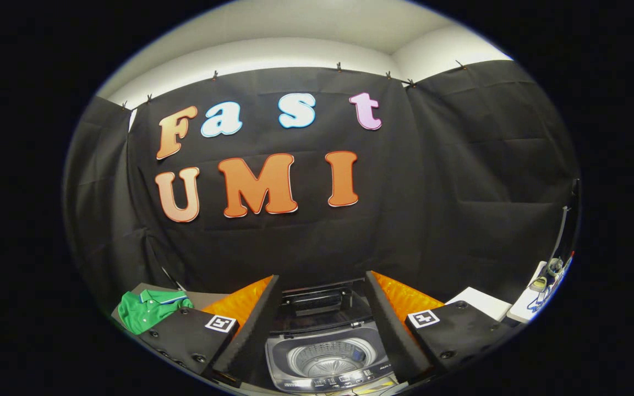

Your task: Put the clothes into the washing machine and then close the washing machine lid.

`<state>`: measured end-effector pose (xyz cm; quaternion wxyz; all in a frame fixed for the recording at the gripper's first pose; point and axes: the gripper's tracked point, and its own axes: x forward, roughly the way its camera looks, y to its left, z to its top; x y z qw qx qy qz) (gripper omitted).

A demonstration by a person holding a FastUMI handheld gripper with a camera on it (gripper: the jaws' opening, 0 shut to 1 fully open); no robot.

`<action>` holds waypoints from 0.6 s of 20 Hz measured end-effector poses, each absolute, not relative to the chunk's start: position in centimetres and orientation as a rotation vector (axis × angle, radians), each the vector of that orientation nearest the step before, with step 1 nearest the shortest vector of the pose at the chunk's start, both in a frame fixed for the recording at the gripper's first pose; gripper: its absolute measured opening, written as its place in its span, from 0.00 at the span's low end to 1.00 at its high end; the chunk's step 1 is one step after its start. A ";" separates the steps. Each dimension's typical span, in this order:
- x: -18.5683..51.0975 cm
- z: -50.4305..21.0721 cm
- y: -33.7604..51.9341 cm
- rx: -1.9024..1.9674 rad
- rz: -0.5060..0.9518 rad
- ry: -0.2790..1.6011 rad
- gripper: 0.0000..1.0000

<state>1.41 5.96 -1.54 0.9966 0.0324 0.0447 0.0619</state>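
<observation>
a: where's the gripper point(322, 308) right now?
b: up above the washing machine point(328, 357), looking down and forward. its two fingers point(251, 330) stand wide apart with nothing between them but the machine below

a: so it's got hold of nothing?
b: nothing. the jaws are spread well open and empty

a: and the machine?
b: lid point(317, 300) is up, tilted back toward the booth's black cloth wall point(460, 181). the drum point(328, 357) sits open between the fingers, and i can't make out anything inside it. control panel point(339, 379) is on the near edge

a: the clothes?
b: a green shirt point(149, 309) with a striped collar lies crumpled on a surface off to the left, beyond the left finger, well apart from the machine

a: anything else?
b: a white block point(479, 302) to the right of the right finger
</observation>
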 end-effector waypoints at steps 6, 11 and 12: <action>1.5 -3.1 11.0 0.052 0.228 0.129 0.98; 1.4 -4.9 17.7 0.035 0.353 0.173 0.98; 1.2 -5.3 19.2 0.032 0.381 0.185 0.98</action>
